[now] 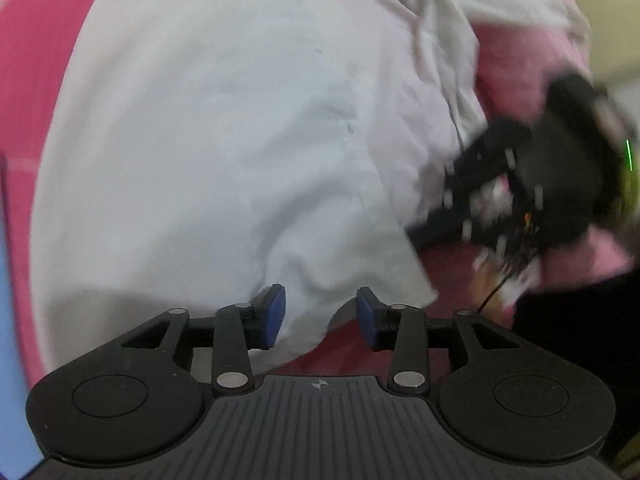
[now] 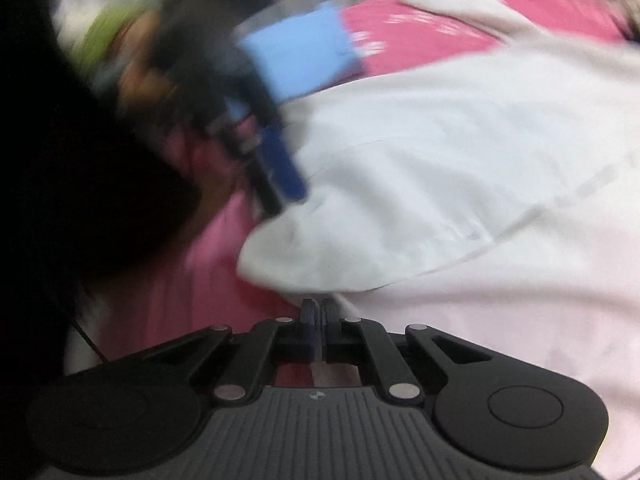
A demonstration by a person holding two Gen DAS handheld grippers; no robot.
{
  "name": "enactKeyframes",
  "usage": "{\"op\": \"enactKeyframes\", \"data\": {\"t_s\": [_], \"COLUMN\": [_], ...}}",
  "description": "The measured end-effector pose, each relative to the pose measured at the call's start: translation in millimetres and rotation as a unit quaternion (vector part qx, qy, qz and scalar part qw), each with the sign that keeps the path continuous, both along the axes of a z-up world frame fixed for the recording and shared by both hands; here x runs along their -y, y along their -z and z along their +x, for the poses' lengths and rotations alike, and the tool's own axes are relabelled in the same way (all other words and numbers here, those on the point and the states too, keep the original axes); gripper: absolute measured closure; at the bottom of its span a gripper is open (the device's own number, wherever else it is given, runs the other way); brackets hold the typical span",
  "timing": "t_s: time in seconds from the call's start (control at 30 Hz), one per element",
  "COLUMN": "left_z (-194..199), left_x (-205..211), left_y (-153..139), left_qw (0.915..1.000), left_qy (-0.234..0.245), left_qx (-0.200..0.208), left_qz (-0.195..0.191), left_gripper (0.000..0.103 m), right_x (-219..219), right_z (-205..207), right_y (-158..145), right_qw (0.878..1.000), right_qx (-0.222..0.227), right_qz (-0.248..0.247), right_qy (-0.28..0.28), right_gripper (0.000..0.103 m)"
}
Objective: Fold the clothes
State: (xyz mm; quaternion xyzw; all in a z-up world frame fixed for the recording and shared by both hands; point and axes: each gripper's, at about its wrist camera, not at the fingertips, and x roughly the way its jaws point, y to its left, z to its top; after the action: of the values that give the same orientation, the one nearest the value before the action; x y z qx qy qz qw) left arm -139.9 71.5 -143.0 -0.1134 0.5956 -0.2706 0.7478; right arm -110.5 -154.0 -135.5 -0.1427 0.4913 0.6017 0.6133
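Black claw (image 1: 321, 318), blue pads (image 1: 276, 316)

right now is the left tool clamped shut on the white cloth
No, the left tool stands open, its blue pads apart with the edge of the white garment lying loose between them.

no readable text or labels anywhere

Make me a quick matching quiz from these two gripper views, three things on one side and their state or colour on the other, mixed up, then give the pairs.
Things:
1. left gripper
2. right gripper
3. bed cover

States or colours:
A. pink
B. jaws apart, a fold of the white garment lying between the blue pads
C. jaws closed together

Pairs: 1-B, 2-C, 3-A
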Motion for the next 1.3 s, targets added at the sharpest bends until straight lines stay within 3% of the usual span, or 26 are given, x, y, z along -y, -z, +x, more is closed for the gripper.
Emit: {"op": "enactKeyframes", "data": {"t_s": [0.07,0.17,0.23,0.3,0.37,0.47,0.57,0.63,0.83,0.93,1.03,1.13,1.3], "left_z": [-11,-30,-37,-37,-30,-10,5,9,11,4,-4,-18,-46], "left_x": [7,22,31,35,33,15,-7,-13,-10,-13,-21,-28,-17], "left_y": [-9,-18,-18,-14,-9,3,19,24,22,13,2,-11,-20], "left_qw": [0.9982,0.9870,0.9790,0.9778,0.9847,0.9988,0.9960,0.9937,0.9952,0.9953,0.9960,0.9970,0.9918], "left_qy": [0.034,0.092,0.117,0.117,0.092,0.010,-0.070,-0.085,-0.080,-0.083,-0.080,-0.064,0.007], "left_qx": [0.037,0.104,0.129,0.131,0.112,0.043,-0.026,-0.036,-0.025,-0.012,0.011,0.040,0.101], "left_qz": [0.032,0.081,0.107,0.114,0.096,0.021,-0.049,-0.063,-0.052,-0.047,-0.036,-0.019,0.078], "left_gripper": [0.064,0.064,0.064,0.064,0.064,0.064,0.064,0.064,0.064,0.064,0.064,0.063,0.061], "right_x": [7,17,23,23,19,15,8,4,0,0,0,5,22], "right_z": [15,36,47,48,38,8,-22,-40,-80,-81,-69,-52,-22], "right_y": [3,16,28,35,36,24,8,3,9,-2,-9,-6,8], "right_qw": [0.998,0.989,0.976,0.973,0.978,0.988,0.997,0.997,0.990,0.994,0.999,0.999,0.981], "right_qx": [-0.047,-0.123,-0.184,-0.199,-0.185,-0.151,-0.076,-0.042,0.046,0.060,0.033,-0.013,-0.114], "right_qz": [0.008,0.012,0.008,-0.005,-0.018,-0.016,-0.016,-0.017,-0.045,-0.014,0.012,0.019,0.025], "right_qy": [0.032,0.085,0.114,0.116,0.095,0.042,-0.027,-0.064,-0.123,-0.092,-0.037,0.033,0.157], "right_gripper": [0.100,0.100,0.100,0.100,0.100,0.100,0.100,0.100,0.099,0.096,0.092,0.069,0.062]}}
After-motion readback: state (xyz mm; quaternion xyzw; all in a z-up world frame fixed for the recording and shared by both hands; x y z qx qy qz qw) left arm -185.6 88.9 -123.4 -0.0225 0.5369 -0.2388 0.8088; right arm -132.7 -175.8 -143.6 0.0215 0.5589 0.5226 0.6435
